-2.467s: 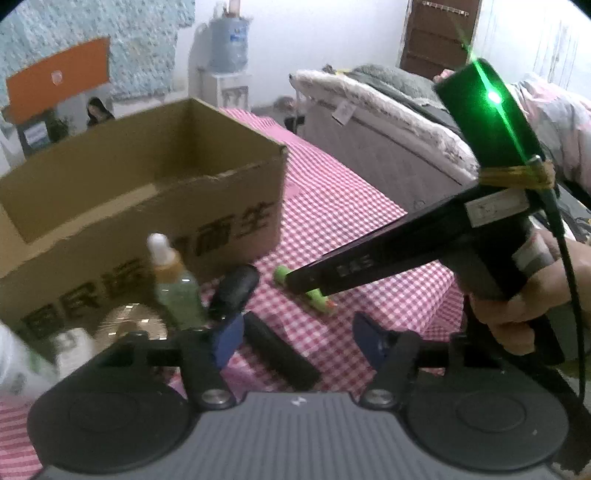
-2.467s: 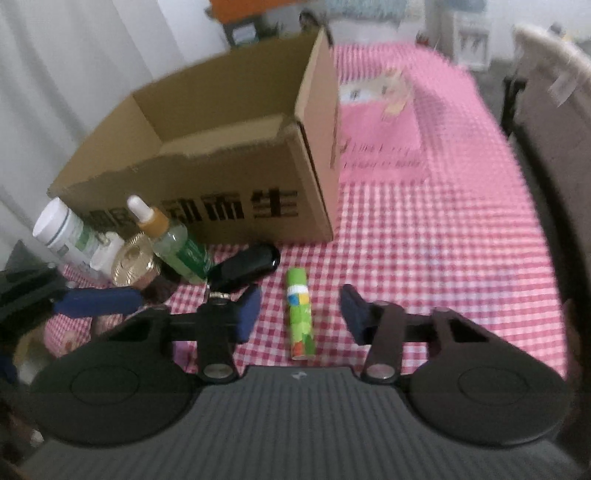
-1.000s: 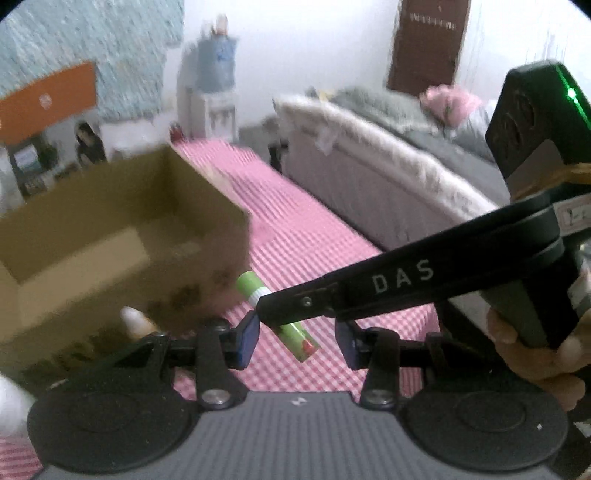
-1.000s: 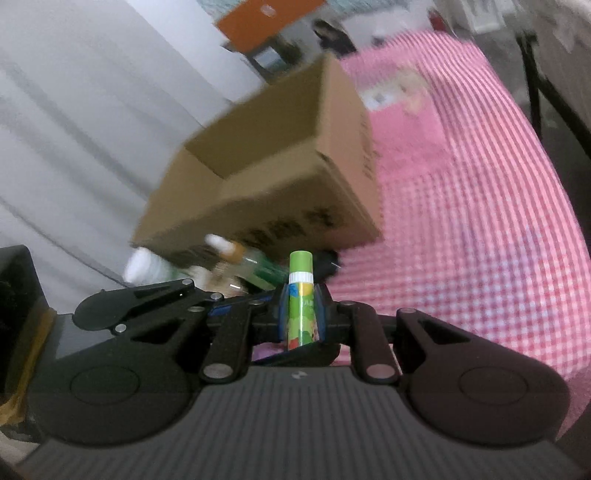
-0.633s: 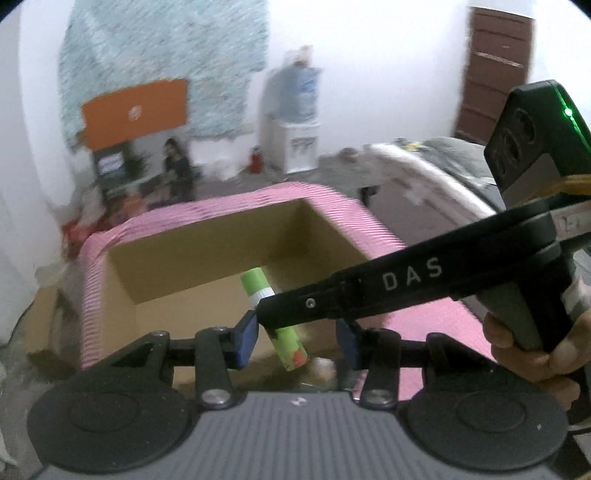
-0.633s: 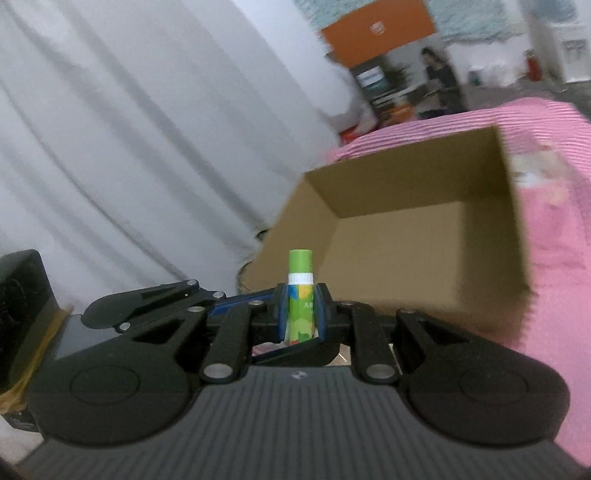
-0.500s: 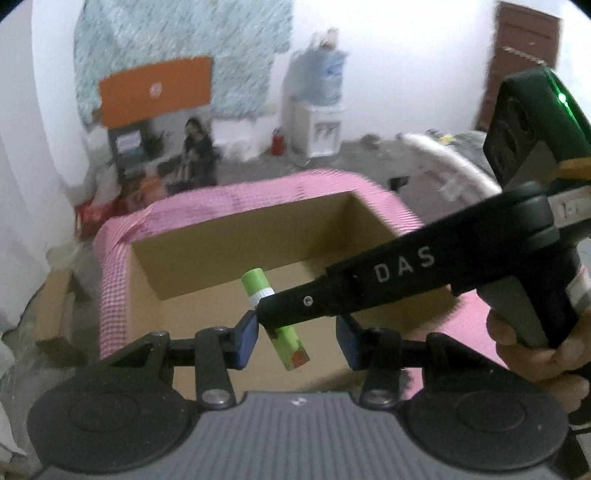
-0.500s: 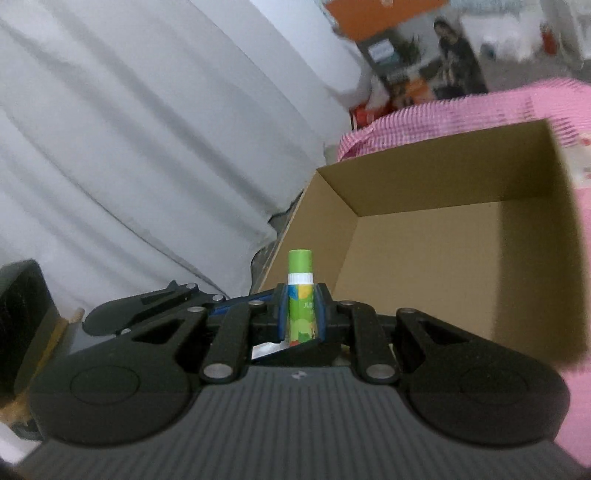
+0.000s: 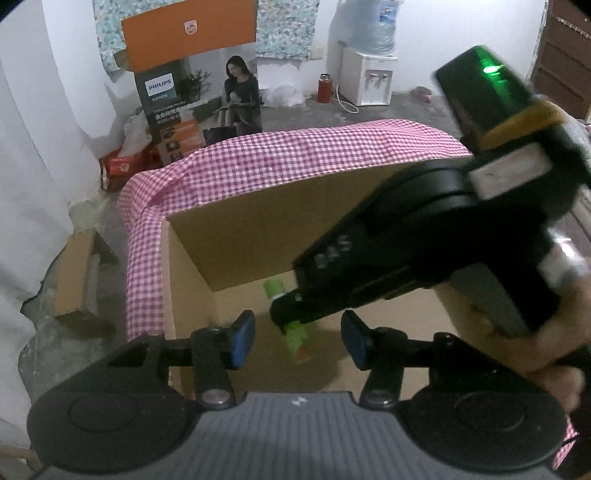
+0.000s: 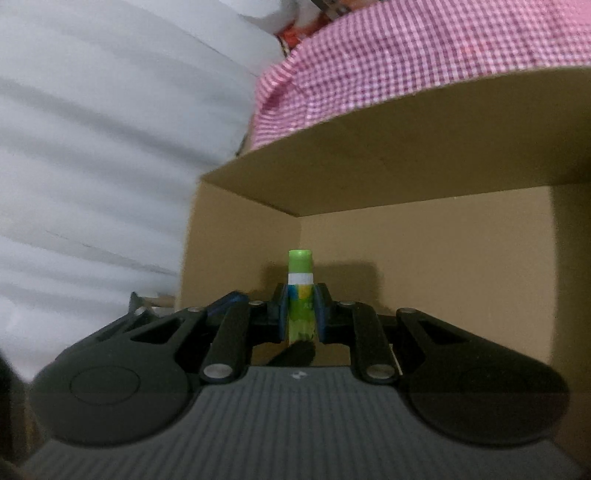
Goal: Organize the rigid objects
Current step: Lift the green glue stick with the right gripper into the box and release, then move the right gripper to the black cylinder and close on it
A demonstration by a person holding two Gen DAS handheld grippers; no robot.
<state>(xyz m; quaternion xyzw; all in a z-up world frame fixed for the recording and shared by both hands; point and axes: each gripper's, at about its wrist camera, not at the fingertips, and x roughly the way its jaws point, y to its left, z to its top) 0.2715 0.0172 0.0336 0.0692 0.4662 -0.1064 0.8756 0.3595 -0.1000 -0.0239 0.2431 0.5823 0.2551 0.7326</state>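
Right hand-held gripper (image 10: pixel 301 314) pinches a green tube (image 10: pixel 301 295) at mid-body, cap forward, above the floor of the box (image 10: pixel 424 266) near its far wall. Left hand-held gripper (image 9: pixel 297 339) is opening, nothing between its jaws. The tube looks light, stiff and smooth; a mid-body hold suits it.

Readable text: "PHILIPS" in white on the dark standing display board (image 9: pixel 159 88) by the far wall; a small Philips shield logo on the orange panel (image 9: pixel 189 27) above it. "DAS", blurred, on the right tongs (image 9: pixel 334 254) arm.
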